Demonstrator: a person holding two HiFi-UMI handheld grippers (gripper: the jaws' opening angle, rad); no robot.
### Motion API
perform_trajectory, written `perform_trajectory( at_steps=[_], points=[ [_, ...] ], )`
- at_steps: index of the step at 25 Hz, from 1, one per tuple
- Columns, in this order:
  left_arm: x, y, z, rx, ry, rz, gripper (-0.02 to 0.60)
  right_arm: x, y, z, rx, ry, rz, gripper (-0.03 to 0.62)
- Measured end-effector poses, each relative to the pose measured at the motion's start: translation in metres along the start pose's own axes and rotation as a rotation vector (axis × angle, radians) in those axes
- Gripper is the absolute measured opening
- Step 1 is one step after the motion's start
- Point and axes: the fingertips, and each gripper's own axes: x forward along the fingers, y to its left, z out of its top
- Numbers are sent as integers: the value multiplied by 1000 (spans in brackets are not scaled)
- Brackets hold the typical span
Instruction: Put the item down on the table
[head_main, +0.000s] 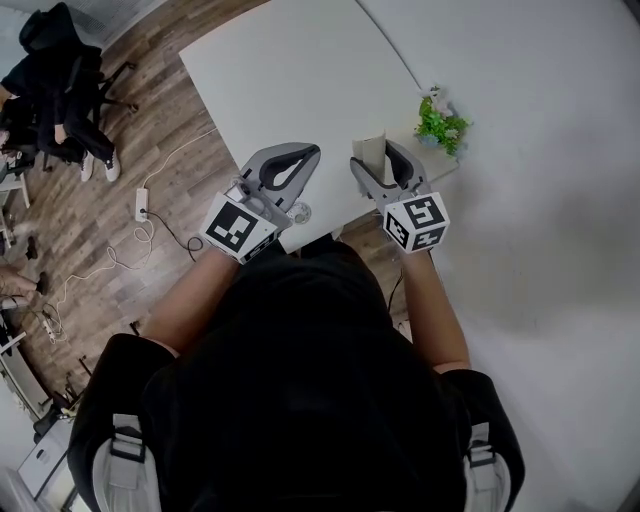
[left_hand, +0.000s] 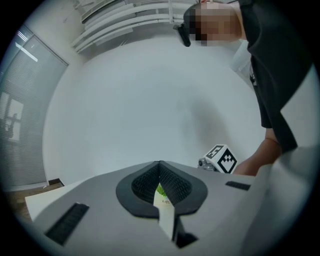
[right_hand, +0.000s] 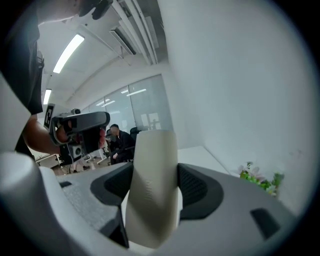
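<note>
The beige item (right_hand: 152, 185) stands upright, pinched between the pads of the right gripper (right_hand: 155, 180). It is held in the air, over the near edge of the table (head_main: 300, 80). The left gripper (left_hand: 160, 165) hangs just beside it, its jaws pressed together at the tips, with nothing between them that I can make out. A plant (head_main: 440, 125) sits near the table's right corner. Lowered here, the item could catch the edge, or land half off it and fall to the floor. It looks tall and narrow, so letting go while it is tilted may topple it. A swing right could knock the plant.
</note>
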Motion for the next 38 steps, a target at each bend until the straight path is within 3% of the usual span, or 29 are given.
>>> perform_trajectory(
  at_steps=[4,15,22,38],
  points=[
    [6,12,-10,5,12,28,-6,26,-11,-33,-33,116,-1,284],
    [15,41,-50,-8,23,-12,-6,89,-16,-86,-126,327,-23,284],
    [20,58,-79,-54,32,-52,-6,108,-23,-123,-158,448,-35,284],
    [35,74,-124,-63,96,-54,-6,144,-39,-186,-189,615,-37,284]
  ],
)
